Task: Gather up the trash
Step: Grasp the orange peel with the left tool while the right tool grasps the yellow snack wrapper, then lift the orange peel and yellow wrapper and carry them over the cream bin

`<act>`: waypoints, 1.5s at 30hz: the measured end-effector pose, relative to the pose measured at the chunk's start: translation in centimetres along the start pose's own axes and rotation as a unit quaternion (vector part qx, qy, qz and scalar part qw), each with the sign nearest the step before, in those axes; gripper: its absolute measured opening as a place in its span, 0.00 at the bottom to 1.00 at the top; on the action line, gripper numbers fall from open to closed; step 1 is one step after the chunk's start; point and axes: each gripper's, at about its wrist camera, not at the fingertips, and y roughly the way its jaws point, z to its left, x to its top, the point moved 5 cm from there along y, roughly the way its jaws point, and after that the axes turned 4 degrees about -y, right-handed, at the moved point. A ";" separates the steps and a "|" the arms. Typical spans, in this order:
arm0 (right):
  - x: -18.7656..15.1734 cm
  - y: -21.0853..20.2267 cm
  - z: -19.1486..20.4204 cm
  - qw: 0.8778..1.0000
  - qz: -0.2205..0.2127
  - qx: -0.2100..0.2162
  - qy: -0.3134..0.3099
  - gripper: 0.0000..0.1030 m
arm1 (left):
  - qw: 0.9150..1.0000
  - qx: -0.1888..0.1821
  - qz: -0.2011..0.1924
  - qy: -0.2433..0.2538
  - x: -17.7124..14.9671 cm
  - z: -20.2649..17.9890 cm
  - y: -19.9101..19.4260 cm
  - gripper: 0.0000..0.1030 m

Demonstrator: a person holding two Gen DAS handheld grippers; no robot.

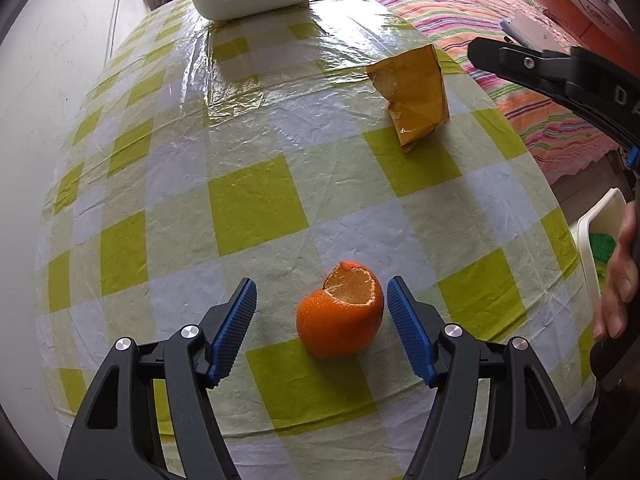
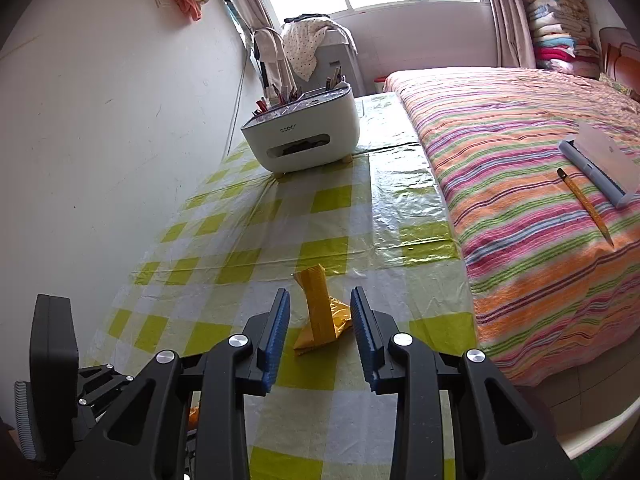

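Note:
An orange peel shell (image 1: 339, 316), torn open at the top, sits on the green-checked tablecloth (image 1: 256, 208). My left gripper (image 1: 321, 326) is open, its blue pads on either side of the peel, not touching it. A crumpled yellow wrapper (image 1: 412, 96) lies farther back on the cloth; it also shows in the right wrist view (image 2: 320, 316). My right gripper (image 2: 320, 340) is open and held above the table, with the wrapper seen between its fingers. The right gripper's black body (image 1: 560, 76) reaches in at the right of the left wrist view.
A white desk organizer (image 2: 304, 136) with pens stands at the table's far end by the wall. A white bin (image 1: 596, 240) with something green inside is off the table's right edge. A striped bed (image 2: 540, 200) borders the table, with a pencil (image 2: 586, 204) on it.

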 end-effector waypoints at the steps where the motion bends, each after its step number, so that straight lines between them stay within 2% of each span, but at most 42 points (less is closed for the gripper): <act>1: 0.2 0.7 0.2 1.000 0.006 0.000 -0.003 0.30 | 1.000 0.001 0.000 0.000 0.0 0.2 0.1 0.64; 4: 0.5 3.2 0.8 0.999 0.028 -0.002 -0.015 0.30 | 1.000 -0.005 0.003 -0.003 -0.1 0.7 0.3 0.58; 9: 0.6 6.6 2.0 0.997 0.062 -0.010 -0.038 0.30 | 1.000 -0.007 -0.001 -0.003 0.1 1.0 0.4 0.54; 14: 0.0 8.9 2.5 0.993 0.095 -0.028 -0.061 0.30 | 1.000 -0.007 -0.006 0.005 0.1 0.9 0.4 0.48; 16: -0.3 9.3 2.5 0.992 0.102 -0.036 -0.063 0.30 | 1.000 -0.009 -0.008 0.006 0.1 0.9 0.3 0.42; 17: -0.3 9.4 2.7 0.992 0.100 -0.037 -0.066 0.29 | 1.000 -0.009 -0.009 0.006 0.1 0.9 0.2 0.40; 18: -0.4 9.5 2.7 0.992 0.099 -0.038 -0.069 0.23 | 1.000 -0.009 -0.009 0.007 0.0 0.9 0.2 0.38; 19: -0.5 9.4 2.8 0.992 0.099 -0.036 -0.070 0.21 | 1.000 -0.011 -0.009 0.006 0.0 0.9 0.2 0.33; 25: -0.8 8.9 2.7 0.993 0.095 -0.023 -0.060 0.16 | 1.000 -0.016 -0.008 -0.001 -0.3 1.2 0.0 0.30; 34: -1.8 6.4 1.9 0.996 0.087 -0.003 -0.031 0.16 | 0.999 -0.031 0.000 -0.017 -0.8 1.2 -0.4 0.28; 45: -3.7 1.8 1.7 0.997 0.068 0.005 -0.021 0.16 | 0.999 -0.047 -0.010 -0.010 -1.5 -0.1 -1.7 0.28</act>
